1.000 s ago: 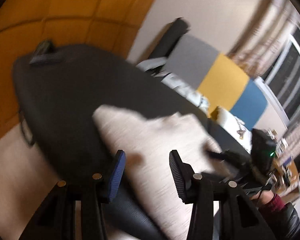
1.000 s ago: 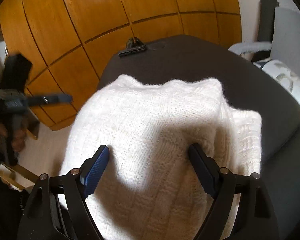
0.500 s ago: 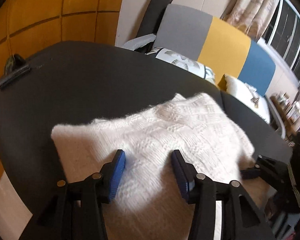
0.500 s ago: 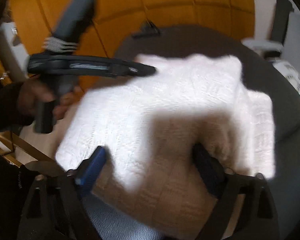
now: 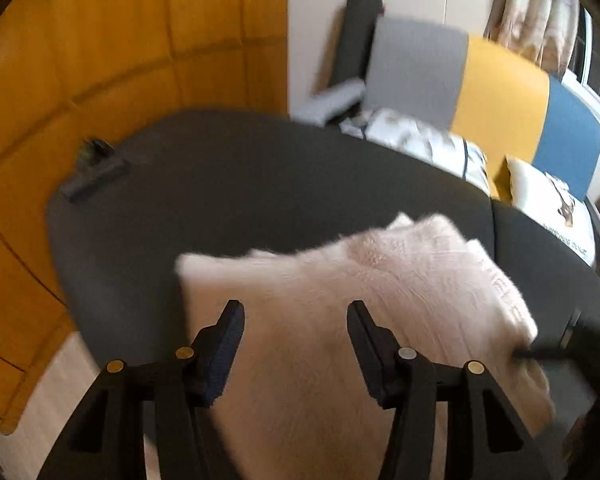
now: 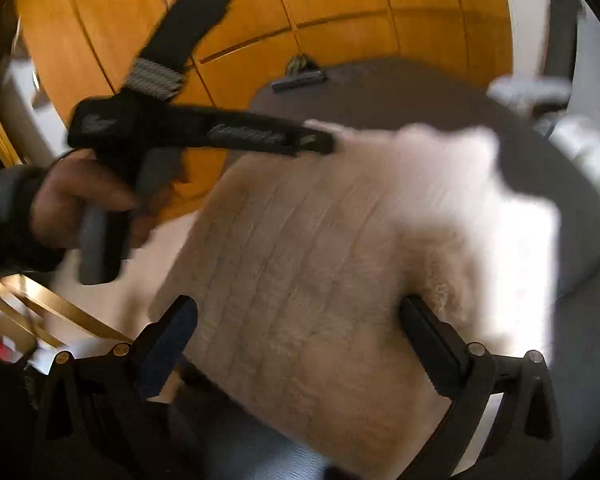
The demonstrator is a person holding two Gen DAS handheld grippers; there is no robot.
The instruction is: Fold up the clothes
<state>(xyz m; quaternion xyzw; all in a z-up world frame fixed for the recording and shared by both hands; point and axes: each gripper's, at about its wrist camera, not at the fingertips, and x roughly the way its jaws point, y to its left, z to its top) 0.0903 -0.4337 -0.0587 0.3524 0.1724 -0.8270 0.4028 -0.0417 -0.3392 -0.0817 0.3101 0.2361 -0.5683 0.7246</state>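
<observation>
While the fluffy cream knitted sweater point(image 6: 340, 264) lies folded into a rough square on the dark grey cushioned seat point(image 5: 260, 184), left gripper point(image 5: 296, 332) and right gripper point(image 6: 300, 328) hover spread and empty above it, seemingly to smooth it.

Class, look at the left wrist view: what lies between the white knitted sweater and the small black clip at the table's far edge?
Only bare dark tabletop separates sweater from clip, in the left wrist view.
</observation>
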